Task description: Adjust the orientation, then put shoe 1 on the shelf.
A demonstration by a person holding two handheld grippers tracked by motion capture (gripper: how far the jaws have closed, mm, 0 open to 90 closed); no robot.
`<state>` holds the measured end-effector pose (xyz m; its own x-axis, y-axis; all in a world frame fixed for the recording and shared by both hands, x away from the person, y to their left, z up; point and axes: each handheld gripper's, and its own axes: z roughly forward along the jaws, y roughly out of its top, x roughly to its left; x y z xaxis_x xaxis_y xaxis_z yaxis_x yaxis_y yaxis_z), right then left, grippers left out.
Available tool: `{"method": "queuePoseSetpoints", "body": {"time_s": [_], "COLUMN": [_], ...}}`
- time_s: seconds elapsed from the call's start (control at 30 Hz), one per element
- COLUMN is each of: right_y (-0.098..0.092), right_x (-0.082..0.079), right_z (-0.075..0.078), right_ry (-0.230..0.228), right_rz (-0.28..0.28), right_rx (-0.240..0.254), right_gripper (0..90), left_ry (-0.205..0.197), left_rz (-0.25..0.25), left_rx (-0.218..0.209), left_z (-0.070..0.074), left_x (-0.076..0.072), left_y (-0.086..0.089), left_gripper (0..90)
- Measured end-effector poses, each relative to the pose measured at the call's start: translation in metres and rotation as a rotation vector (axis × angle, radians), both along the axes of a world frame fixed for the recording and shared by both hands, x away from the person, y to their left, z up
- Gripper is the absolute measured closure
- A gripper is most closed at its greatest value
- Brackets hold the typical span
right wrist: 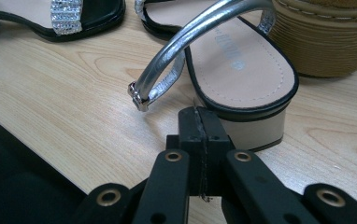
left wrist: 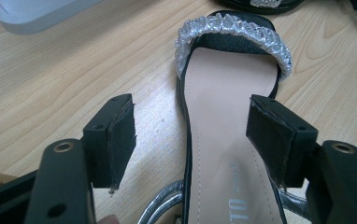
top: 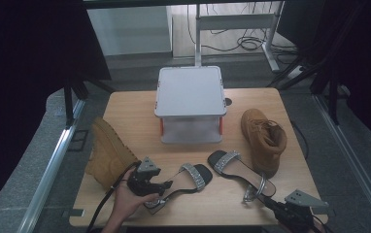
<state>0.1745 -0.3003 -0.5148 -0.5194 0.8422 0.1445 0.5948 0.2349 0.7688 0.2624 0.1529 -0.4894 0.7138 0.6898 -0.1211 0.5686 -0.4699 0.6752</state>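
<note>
From above, the left gripper (top: pixel 150 187) sat over the heel of the left sandal (top: pixel 186 180), near the desk's (top: pixel 130 104) front edge. Its own camera showed jaws spread astride the sole, toe pointing away. The right gripper (right wrist: pixel 200 122), pressed together and empty, faced the other sandal's (right wrist: pixel 242 65) heel.

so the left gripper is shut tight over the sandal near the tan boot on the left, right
Not quite. The left gripper is open, not shut: in the left gripper view its jaws stand apart on either side of the sandal, not pressing it. The high view shows that sandal beside the tan boot on the left.
</note>
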Motion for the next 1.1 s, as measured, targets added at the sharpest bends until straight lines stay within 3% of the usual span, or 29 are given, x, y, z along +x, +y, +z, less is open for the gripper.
{"method": "queuePoseSetpoints", "body": {"time_s": [0.1,0.3,0.5,0.67,0.87,1.0,1.1], "right_y": [0.001,0.003,0.001,0.000,-0.001,-0.003,-0.004], "right_x": [-0.001,-0.004,-0.005,-0.007,-0.009,-0.008,-0.008], "right_z": [0.003,0.006,0.010,0.015,0.021,0.022,0.022], "right_ry": [0.000,-0.011,-0.025,-0.022,-0.034,-0.041,-0.042], "right_rz": [0.018,0.031,0.031,0.035,0.025,-0.001,-0.007], "right_rx": [0.036,0.034,0.025,0.039,0.029,0.036,0.042], "right_gripper": [89.2,87.8,69.1,60.5,56.7,55.6,55.5], "left_ry": [-0.001,-0.008,-0.018,-0.012,0.016,0.054,0.070], "left_rz": [-0.003,-0.009,-0.015,-0.015,-0.035,-0.081,-0.084], "left_rx": [0.001,0.001,-0.007,-0.005,0.030,0.077,0.103], "left_z": [-0.001,0.002,0.007,0.009,0.011,0.013,0.012], "left_x": [0.000,-0.002,-0.005,-0.004,-0.005,-0.004,-0.001], "left_y": [0.000,-0.001,-0.001,-0.003,-0.012,-0.025,-0.029], "left_gripper": [32.6,31.9,31.0,30.8,30.4,28.3,27.8]}}
